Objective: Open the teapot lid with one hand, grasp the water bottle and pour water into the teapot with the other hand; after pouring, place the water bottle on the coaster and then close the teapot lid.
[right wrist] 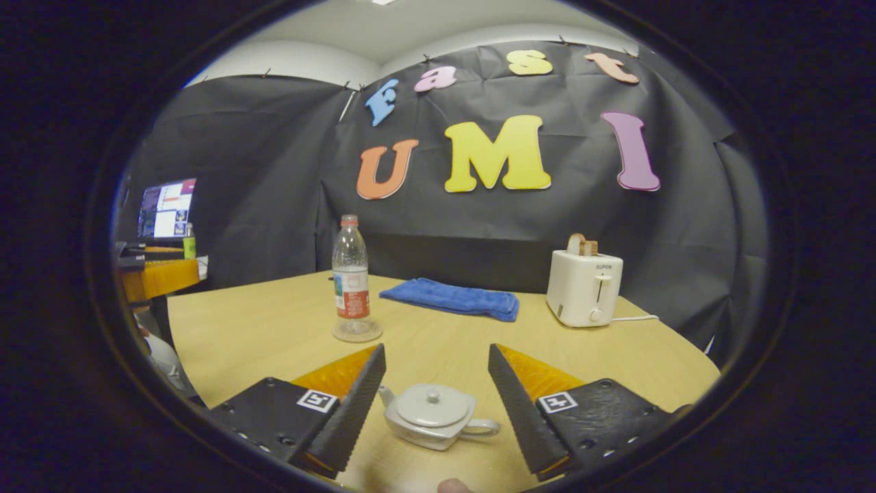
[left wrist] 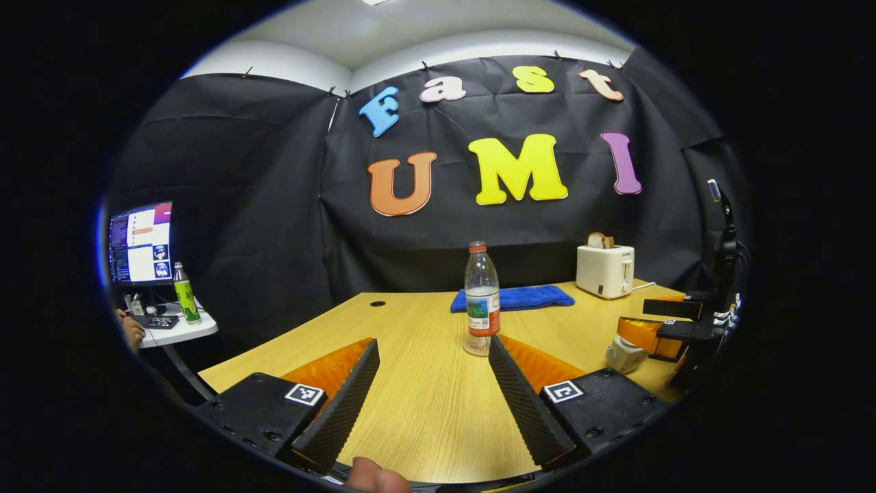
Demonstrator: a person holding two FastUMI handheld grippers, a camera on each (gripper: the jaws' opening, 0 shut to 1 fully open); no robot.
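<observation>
Clear ribbed plastic water bottle (left wrist: 482, 298) upright on round coaster (right wrist: 356, 332), squat lidded teapot (right wrist: 433, 415) between right gripper (right wrist: 436, 394)'s spread fingers, left gripper (left wrist: 434, 387) also agape over woodgrain table (left wrist: 424, 404).

Dim overhead light; warped edges

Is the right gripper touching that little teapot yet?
Apart. In the right gripper view the teapot, lid on, sits on the table between the right gripper's open fingers, with bare wood showing on both sides of it.
</observation>
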